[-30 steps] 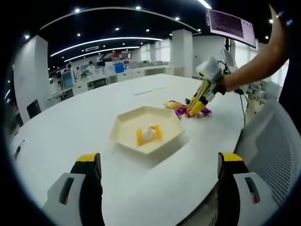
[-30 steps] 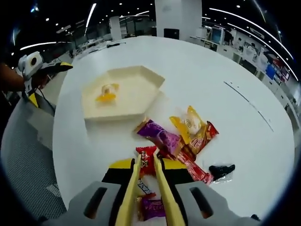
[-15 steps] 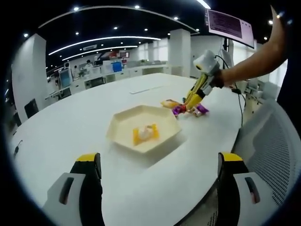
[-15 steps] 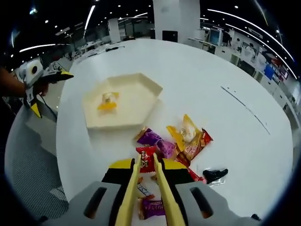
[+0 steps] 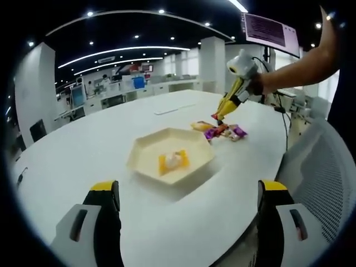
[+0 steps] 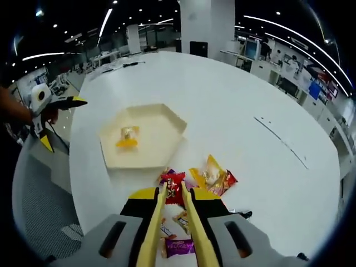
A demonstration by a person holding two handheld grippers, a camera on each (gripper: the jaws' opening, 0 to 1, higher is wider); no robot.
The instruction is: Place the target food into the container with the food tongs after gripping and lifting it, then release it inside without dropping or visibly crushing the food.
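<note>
A cream hexagonal tray [image 5: 146, 151] [image 6: 167, 123] sits on the white table with one yellow-wrapped snack [image 5: 172, 161] [image 6: 127, 135] inside. My right gripper [image 6: 173, 201] is shut on yellow food tongs [image 6: 187, 222], whose tips pinch a red snack packet [image 6: 173, 186]. It hangs in the air above the loose pile of wrapped snacks [image 5: 220, 131] [image 6: 213, 178], just short of the tray's near edge. In the left gripper view the right gripper [image 5: 229, 104] shows above that pile. My left gripper [image 5: 188, 192] stands wide open and holds nothing, near the table edge in front of the tray.
A purple packet [image 6: 178, 245] and another small one [image 6: 181, 220] lie under the tongs. A small black object [image 6: 240, 213] lies right of the pile. A mesh chair [image 5: 325, 167] stands by the table edge. The left gripper [image 6: 54, 105] shows beyond the table's left edge.
My right gripper has risen with the red packet in the tongs, away from the pile and toward the tray. The left gripper has stayed open and nearly still.
</note>
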